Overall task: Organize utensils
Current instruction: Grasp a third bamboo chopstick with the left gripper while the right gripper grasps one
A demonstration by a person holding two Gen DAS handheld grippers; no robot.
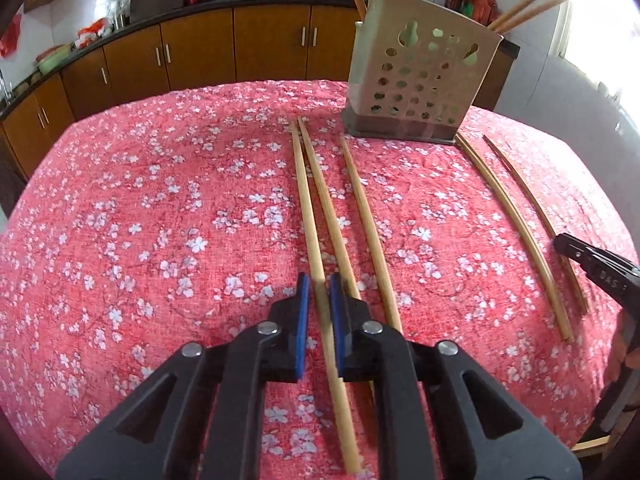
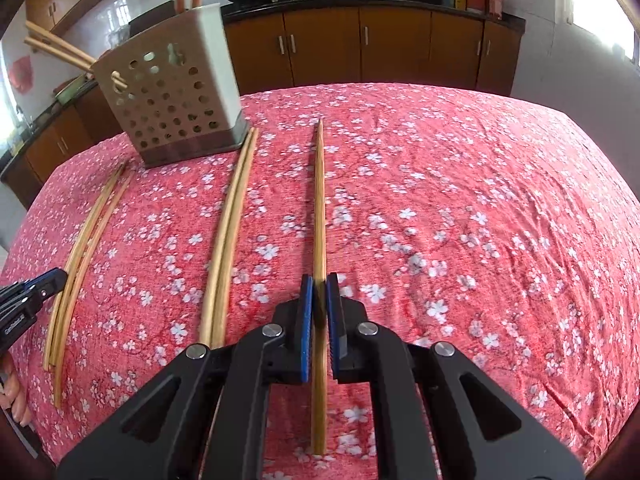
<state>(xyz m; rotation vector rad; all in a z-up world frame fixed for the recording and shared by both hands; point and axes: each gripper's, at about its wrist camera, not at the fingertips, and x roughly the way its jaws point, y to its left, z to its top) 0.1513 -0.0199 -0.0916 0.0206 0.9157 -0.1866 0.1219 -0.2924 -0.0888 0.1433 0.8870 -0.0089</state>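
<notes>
- The left gripper (image 1: 319, 286) is closed on a pale wooden chopstick (image 1: 306, 200); its blue pads (image 1: 303, 308) press the stick from both sides, near the stick's near end.
- That chopstick runs away from the camera across the worktop (image 1: 160, 200), which is covered by a red cloth with white blossoms, and its far tip lies just left of the holder's base.
- Two more chopsticks lie just right of it in the left wrist view: one (image 1: 332, 216) almost touching it at the far end, another (image 1: 368, 232) a little further right.
- The utensil holder (image 1: 420, 76), a pale box with round holes and a dark base, stands upright at the far side of the worktop, with several chopsticks already sticking out of its top.
- The right gripper (image 2: 319, 292) is closed on a single chopstick (image 2: 319, 200), darker than the others, which points straight toward the far edge; the pads clamp it in its near half.
- In the right wrist view a pair of chopsticks (image 2: 230, 232) lies to the left of the held one, its far tips touching the holder's (image 2: 168, 96) base.
- Further left, the group of three sticks (image 2: 80, 256) lies beside the left gripper's tip (image 2: 48, 284).
- Brown cabinets (image 2: 360, 48) and dark pans on a counter line the far wall.
</notes>
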